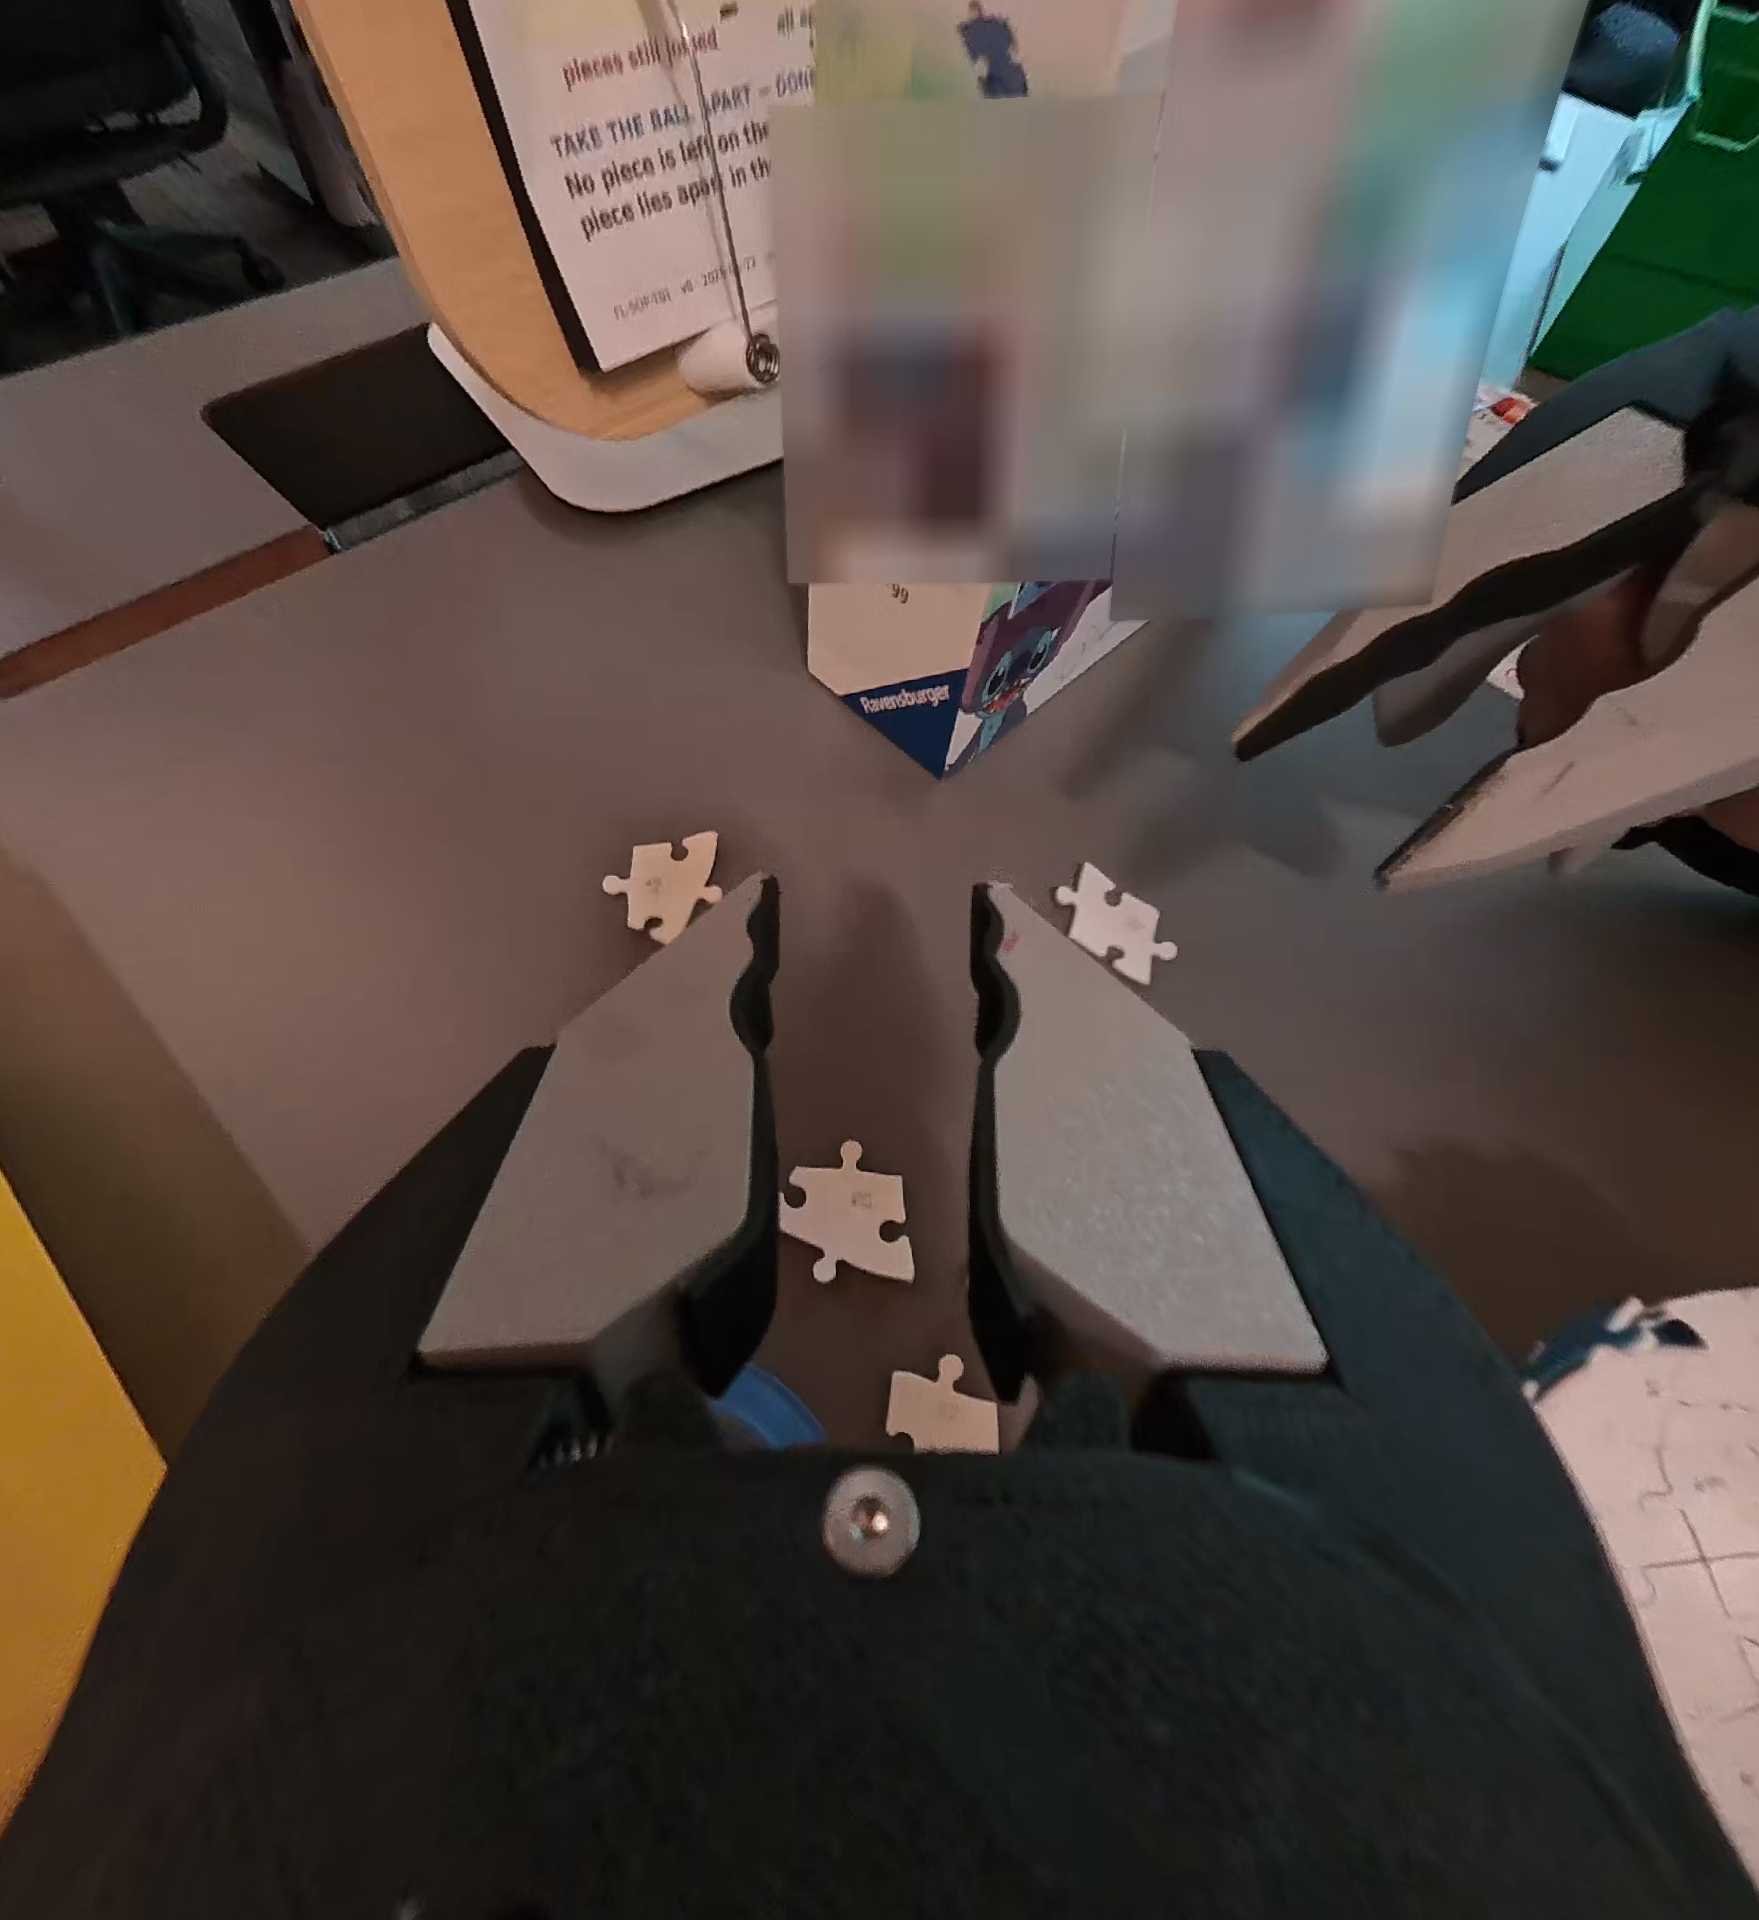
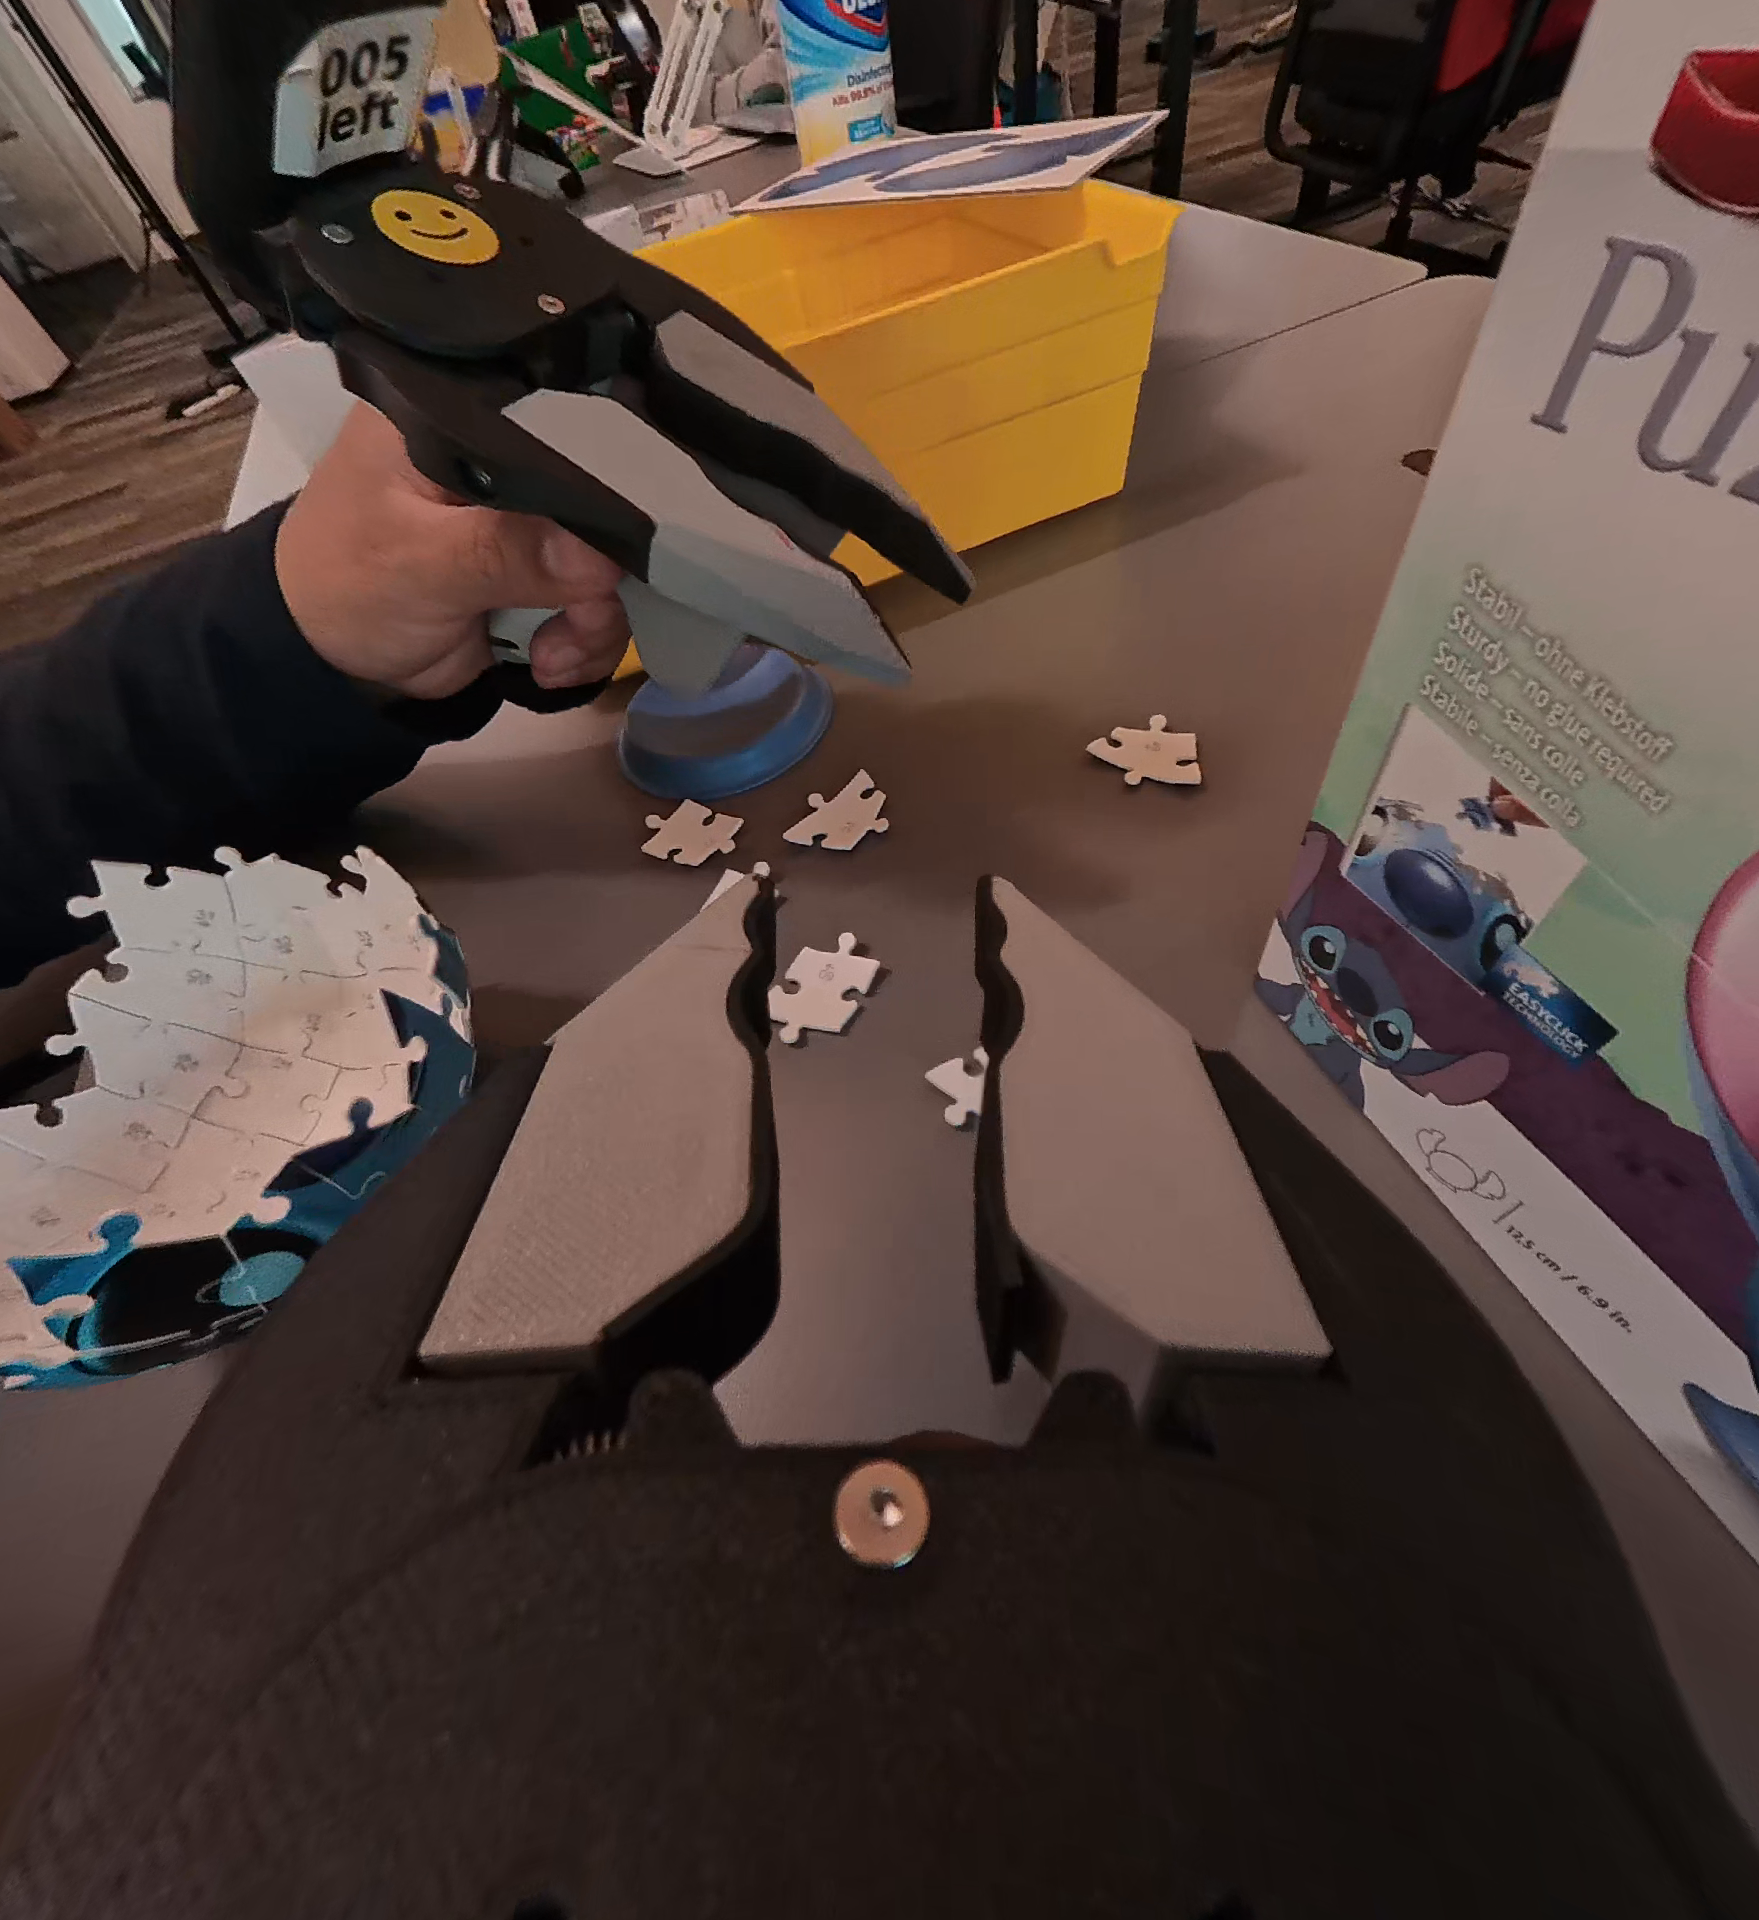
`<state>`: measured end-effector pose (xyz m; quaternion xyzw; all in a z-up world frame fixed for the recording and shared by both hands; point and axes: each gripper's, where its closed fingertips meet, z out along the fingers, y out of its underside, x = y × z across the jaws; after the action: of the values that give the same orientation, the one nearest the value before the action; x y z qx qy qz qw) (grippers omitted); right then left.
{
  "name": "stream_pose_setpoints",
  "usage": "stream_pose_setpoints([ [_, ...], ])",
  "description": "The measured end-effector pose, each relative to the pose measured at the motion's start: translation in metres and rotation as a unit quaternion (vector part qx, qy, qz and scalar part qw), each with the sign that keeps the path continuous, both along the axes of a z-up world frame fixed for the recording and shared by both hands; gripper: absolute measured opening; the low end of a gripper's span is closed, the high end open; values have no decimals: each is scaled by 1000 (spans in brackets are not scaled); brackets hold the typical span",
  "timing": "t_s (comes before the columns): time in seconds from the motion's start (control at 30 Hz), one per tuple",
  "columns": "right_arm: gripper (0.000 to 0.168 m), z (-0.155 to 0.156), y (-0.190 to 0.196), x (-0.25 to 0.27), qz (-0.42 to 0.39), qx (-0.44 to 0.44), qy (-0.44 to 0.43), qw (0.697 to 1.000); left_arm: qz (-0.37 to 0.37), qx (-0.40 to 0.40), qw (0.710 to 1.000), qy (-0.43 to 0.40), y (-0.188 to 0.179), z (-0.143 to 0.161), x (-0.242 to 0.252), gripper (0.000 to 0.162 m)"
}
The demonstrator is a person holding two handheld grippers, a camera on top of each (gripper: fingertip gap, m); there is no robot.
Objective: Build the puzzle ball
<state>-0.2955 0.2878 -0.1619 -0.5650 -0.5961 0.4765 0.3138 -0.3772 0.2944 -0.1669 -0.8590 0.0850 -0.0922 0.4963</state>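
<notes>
A half-built puzzle ball shell [image 2: 210, 1091], white inside and blue outside, lies on the grey table to the left of my right gripper; it also shows in the left wrist view [image 1: 1706, 1558]. Several loose white pieces lie face down: one [image 2: 823, 987] between my right gripper's fingers, others [image 2: 693, 831] [image 2: 839, 810] [image 2: 1145, 750] beyond. My right gripper [image 2: 875, 883] is open and empty above the table. My left gripper [image 1: 875, 894] is open and empty, with a piece [image 1: 849, 1210] under it and others [image 1: 662, 883] [image 1: 1114, 920] beside its tips. A blue ball stand [image 2: 729, 727] sits below the left gripper [image 2: 927, 629].
The puzzle box [image 2: 1581, 831] stands upright at the right, close to my right gripper. A yellow bin [image 2: 958, 343] sits at the back of the table. A wooden stand with a printed sheet [image 1: 563, 260] is behind. A hand [image 2: 439, 582] holds the left gripper. The right gripper [image 1: 1311, 812] shows at upper right.
</notes>
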Motion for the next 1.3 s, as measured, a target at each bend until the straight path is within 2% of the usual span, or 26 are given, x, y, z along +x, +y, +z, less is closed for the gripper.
stream_pose_setpoints([
  [0.3, 36, -12, 7, 0, -13, 23, -26, 999, 14, -47, 998, 31, 1, -24, -5, 39],
  [0.5, 36, -19, 9, -1, -19, 40, -40, 998, 20, -48, 998, 26, 2, -24, -8, 39],
  [1.1, 36, -8, 20, 1, -52, 67, -18, 996, 36, -59, 997, 30, 3, -31, -15, 41],
  [1.2, 38, -5, 27, 2, -73, 76, -10, 994, 54, -20, 998, 30, 6, -16, -20, 39],
  [1.3, 45, 1, 35, 4, -96, 80, 3, 992, 59, 85, 995, 5, 7, 24, -19, 40],
])
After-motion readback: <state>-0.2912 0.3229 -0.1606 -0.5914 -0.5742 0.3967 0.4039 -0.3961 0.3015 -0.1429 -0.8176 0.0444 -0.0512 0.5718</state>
